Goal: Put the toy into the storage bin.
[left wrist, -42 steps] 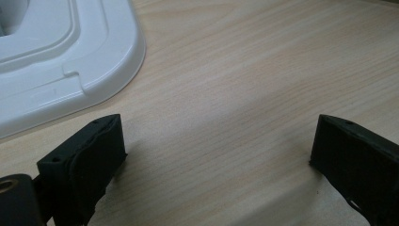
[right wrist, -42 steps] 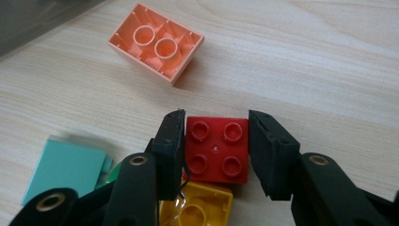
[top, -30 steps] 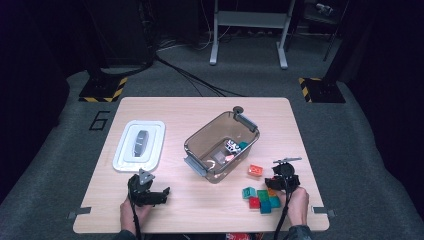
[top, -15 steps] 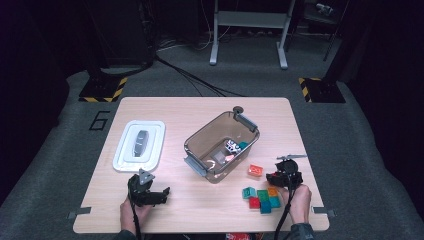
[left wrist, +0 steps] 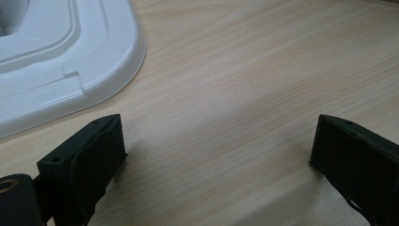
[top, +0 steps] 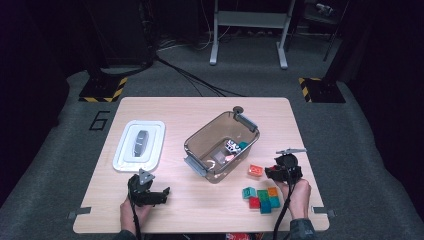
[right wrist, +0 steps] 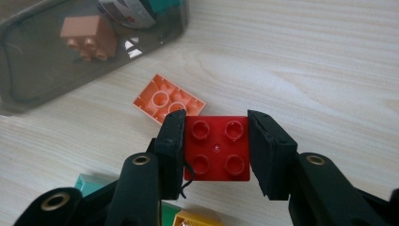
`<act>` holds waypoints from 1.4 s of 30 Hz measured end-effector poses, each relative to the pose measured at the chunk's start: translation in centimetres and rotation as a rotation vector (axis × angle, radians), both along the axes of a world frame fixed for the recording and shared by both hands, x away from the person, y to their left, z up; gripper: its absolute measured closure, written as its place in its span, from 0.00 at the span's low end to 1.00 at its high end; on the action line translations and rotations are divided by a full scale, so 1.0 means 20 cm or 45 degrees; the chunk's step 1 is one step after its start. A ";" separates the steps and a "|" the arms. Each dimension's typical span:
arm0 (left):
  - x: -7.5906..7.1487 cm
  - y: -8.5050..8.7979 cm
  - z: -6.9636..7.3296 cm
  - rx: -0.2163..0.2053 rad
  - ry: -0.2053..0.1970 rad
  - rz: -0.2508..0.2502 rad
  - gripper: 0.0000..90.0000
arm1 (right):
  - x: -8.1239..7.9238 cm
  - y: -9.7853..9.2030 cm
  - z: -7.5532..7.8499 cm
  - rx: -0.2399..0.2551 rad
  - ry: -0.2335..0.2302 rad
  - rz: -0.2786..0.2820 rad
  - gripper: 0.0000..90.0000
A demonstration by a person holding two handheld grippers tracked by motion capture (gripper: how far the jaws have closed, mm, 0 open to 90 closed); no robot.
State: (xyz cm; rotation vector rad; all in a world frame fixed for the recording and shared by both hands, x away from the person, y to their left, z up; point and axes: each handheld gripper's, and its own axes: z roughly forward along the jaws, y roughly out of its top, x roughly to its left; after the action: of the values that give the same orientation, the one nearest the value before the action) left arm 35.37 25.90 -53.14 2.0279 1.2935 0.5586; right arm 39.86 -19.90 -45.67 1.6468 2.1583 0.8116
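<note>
From the high view, the right tongs [top: 278,172] had come up a little off the counter [top: 200,112] and edged toward the clear bin [top: 220,145] compared with a second before, when they sat lower and just beside the cluster of loose blocks [top: 261,197]. That cluster and the orange block [top: 255,170] beside the bin lay where they had been. The left tongs [top: 159,192] had kept their place near the white lid [top: 138,145], at the counter's near left.

In the left gripper view, the left tongs [left wrist: 216,155] stood wide open over bare wood, nothing between them, with a corner of the white lid [left wrist: 70,61] just ahead.

In the right gripper view, the right tongs [right wrist: 215,146] were clamped on a red block [right wrist: 216,148], studs facing the camera, both pads pressed to its sides. Beneath lay the orange block [right wrist: 168,100], upside down on the counter, and beyond it the bin [right wrist: 33,75] with a tan block [right wrist: 89,35] inside.

The lift meant the red block had likely cleared the pile, so the pick seemed done and the carry to the bin was probably next.
</note>
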 end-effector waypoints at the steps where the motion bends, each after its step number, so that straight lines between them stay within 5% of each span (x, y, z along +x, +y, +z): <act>1: 0.00 0.00 0.00 0.000 0.000 0.000 0.04 | 0.00 0.00 0.00 0.000 0.000 0.000 0.65; 42: 0.00 0.00 0.00 -0.001 0.000 0.001 0.04 | 0.08 0.09 0.29 0.043 -0.145 0.076 0.65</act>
State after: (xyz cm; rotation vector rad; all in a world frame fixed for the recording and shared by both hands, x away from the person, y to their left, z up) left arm 35.38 25.89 -53.14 2.0272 1.2943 0.5584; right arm 41.52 -18.17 -39.89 1.5189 2.1350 0.9402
